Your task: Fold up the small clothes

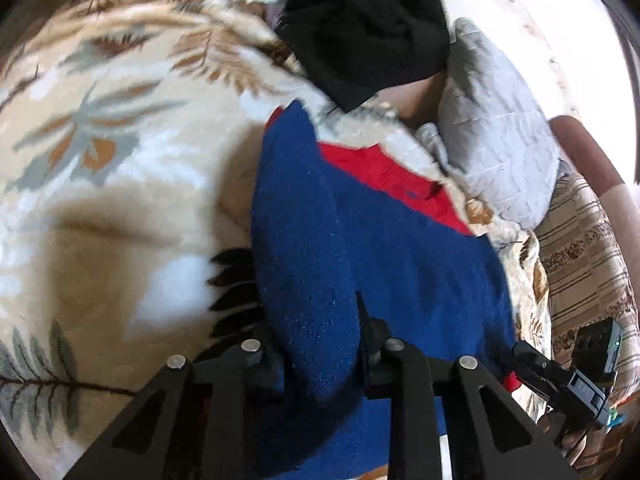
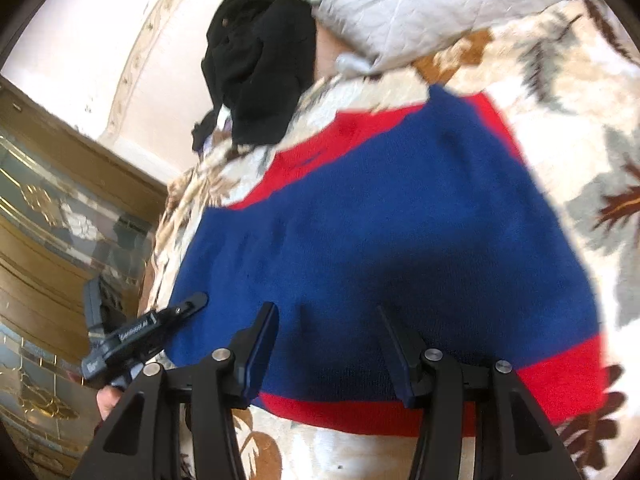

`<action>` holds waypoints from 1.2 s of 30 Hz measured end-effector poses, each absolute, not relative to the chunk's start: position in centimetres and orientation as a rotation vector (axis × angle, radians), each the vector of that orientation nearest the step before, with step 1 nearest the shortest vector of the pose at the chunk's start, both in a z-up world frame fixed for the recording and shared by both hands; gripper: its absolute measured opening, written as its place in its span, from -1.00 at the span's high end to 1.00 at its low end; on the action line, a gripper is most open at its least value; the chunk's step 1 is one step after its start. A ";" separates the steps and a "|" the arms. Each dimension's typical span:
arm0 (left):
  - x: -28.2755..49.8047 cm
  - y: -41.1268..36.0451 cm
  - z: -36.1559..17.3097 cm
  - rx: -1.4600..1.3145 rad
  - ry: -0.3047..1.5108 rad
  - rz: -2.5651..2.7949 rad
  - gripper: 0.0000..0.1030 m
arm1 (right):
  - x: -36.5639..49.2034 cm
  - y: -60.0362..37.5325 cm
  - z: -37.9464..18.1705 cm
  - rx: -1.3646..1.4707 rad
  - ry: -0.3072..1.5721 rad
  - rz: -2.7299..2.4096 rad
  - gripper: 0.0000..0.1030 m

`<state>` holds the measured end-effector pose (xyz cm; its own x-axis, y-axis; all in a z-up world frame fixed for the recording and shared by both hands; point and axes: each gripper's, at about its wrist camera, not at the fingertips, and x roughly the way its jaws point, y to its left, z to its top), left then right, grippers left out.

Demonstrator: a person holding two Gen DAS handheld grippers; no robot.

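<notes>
Folding looks to be in its early part: the blue-and-red knit sweater [image 1: 360,216] lies spread over a floral plush blanket [image 1: 104,152] on what seems to be a bed, filling the centre and lower half of both wrist views, and only one fold appears begun. In the left wrist view a thick roll of its blue fabric rises between the left tongs [image 1: 320,356], which pinch it at the bottom centre of the frame. The right tongs [image 2: 326,344] stand spread at the bottom centre of the right wrist view, over the blue body near the red hem band, and whether their tips touch the knit I cannot tell. The sweater is a coarse knit, navy-blue across the body, with red at the top panel, the side strip and the hem; it is mostly flat, with soft wrinkles. Left to do, by my judgement, are carrying the lifted part over and the remaining folds. A crumpled black garment [image 1: 364,28] waits at the upper centre, beside a grey quilted pillow [image 1: 496,140], apparently unfolded.
</notes>
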<state>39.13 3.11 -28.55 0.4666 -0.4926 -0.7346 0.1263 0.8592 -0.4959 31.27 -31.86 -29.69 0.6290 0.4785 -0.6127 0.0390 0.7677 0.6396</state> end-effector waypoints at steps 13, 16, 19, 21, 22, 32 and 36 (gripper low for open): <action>35.7 -5.9 -21.8 -0.281 0.936 -0.520 0.53 | 28.3 -40.6 -28.1 0.845 0.702 0.191 -0.08; 35.4 -9.5 -21.0 -0.233 0.949 -0.545 0.53 | 27.9 -41.6 -28.0 0.883 0.685 0.207 -0.08; 35.7 -13.5 -21.6 -0.169 0.977 -0.560 0.53 | 28.0 -42.3 -28.2 0.927 0.679 0.227 -0.08; 36.6 -15.7 -23.2 -0.167 1.034 -0.574 0.50 | 28.2 -42.8 -28.6 0.971 0.682 0.240 -0.08; 37.0 -16.3 -24.1 -0.174 1.058 -0.586 0.42 | 28.1 -42.9 -28.7 0.985 0.683 0.246 -0.08; 34.4 -9.9 -22.1 -0.258 0.975 -0.713 -0.30 | 30.6 -40.3 -30.0 1.033 0.783 0.340 -0.37; 34.4 -5.2 -22.4 -0.236 0.950 -0.597 -0.30 | 31.8 -38.7 -30.8 1.020 0.827 0.341 -0.46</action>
<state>34.41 -5.15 -22.35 0.4366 -0.5750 -0.6919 0.3741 0.8155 -0.4416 31.77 -38.74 -30.75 0.6577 0.6066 -0.4466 0.1149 0.5051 0.8554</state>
